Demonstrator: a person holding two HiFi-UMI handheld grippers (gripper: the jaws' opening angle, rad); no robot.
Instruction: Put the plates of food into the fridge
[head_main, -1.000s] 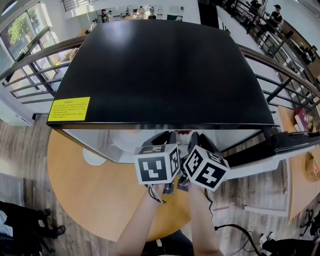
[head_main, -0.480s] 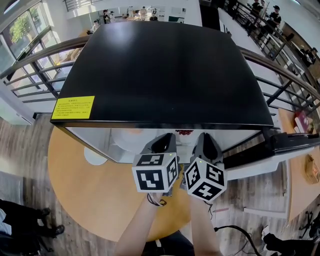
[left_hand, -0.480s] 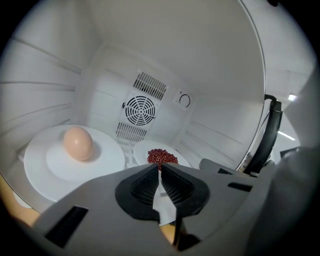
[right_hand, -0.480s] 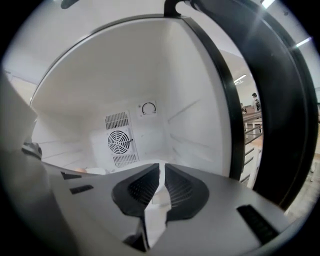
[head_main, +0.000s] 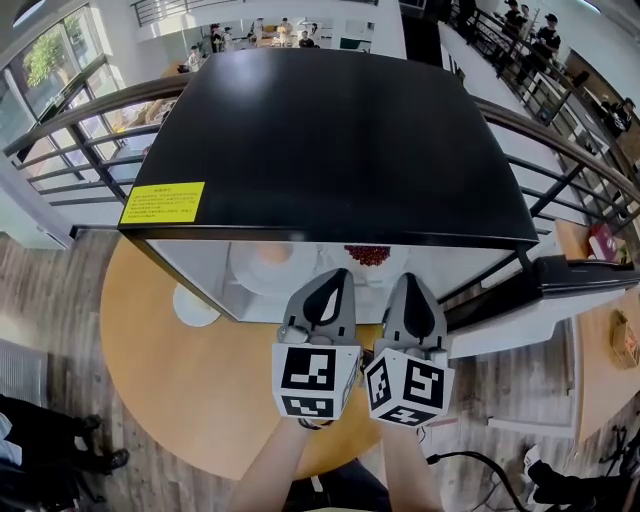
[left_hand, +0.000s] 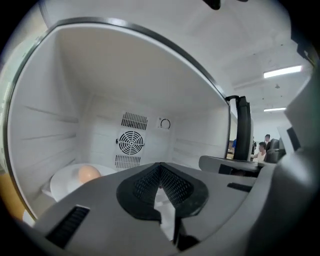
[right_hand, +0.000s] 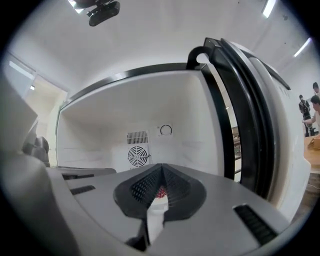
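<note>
- Already both plates sit on the white floor of the open fridge (head_main: 330, 140), whose black top carries a yellow label (head_main: 162, 202) at its front left corner
- Left plate (head_main: 245, 278) holds one pale orange round piece of food (head_main: 272, 254); in the left gripper view this plate (left_hand: 60, 185) lies low on the left with the round food (left_hand: 89, 174) on it, in front of the back wall's fan grille (left_hand: 131, 142) and dial (left_hand: 165, 123)
- Right plate (head_main: 350, 272) lies just beside it and bears a heap of red food (head_main: 368, 255)
- Left gripper (head_main: 337, 273) points into the fridge mouth, its tips near the right plate's left side; its jaws are closed tip to tip on nothing, with only a thin slit behind the tips where white shows through (left_hand: 160, 166)
- Right gripper (head_main: 406, 278) is level with it, near that plate's right side, jaws likewise pressed together and empty (right_hand: 161, 167); a speck of the red food (right_hand: 161, 192) shows through the slit
- Both marker cubes (head_main: 315, 380) (head_main: 408, 388) hang over the round wooden table (head_main: 180, 390)
- Fridge door (head_main: 590, 282) stands swung open to the right
</note>
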